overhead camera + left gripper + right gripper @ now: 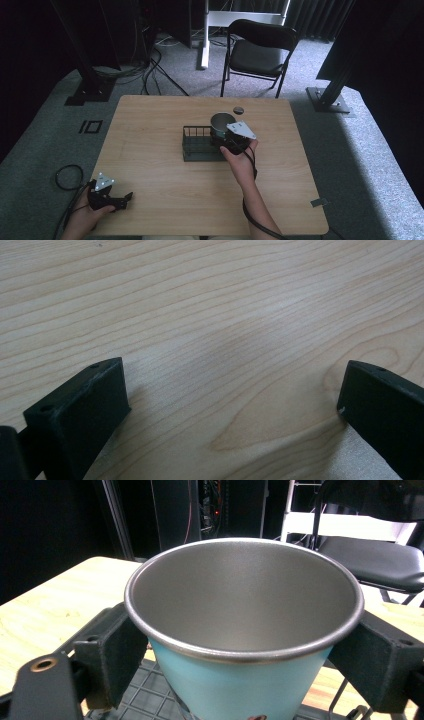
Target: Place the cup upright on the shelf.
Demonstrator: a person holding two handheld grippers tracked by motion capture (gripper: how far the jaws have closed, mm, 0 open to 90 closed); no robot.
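We had the right gripper (227, 138) clamped on the cup (244, 630) over the rack's (196, 149) right end, left gripper (123, 199) wide open, empty, well left of it.

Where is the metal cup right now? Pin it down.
In the high view the cup sits mid-table at the right end of the dark wire rack, between the jaws of the right gripper; a small round disc lies just beyond.

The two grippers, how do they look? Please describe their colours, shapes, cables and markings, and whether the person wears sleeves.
Both the left gripper and the right gripper are black, each with a grey three-cornered plate on top. The jaws are thick, blocky black pads with small screw holes. A black cable trails from each; the left one's loops on the floor. No markings can be made out. The forearms are bare, with no sleeves in view.
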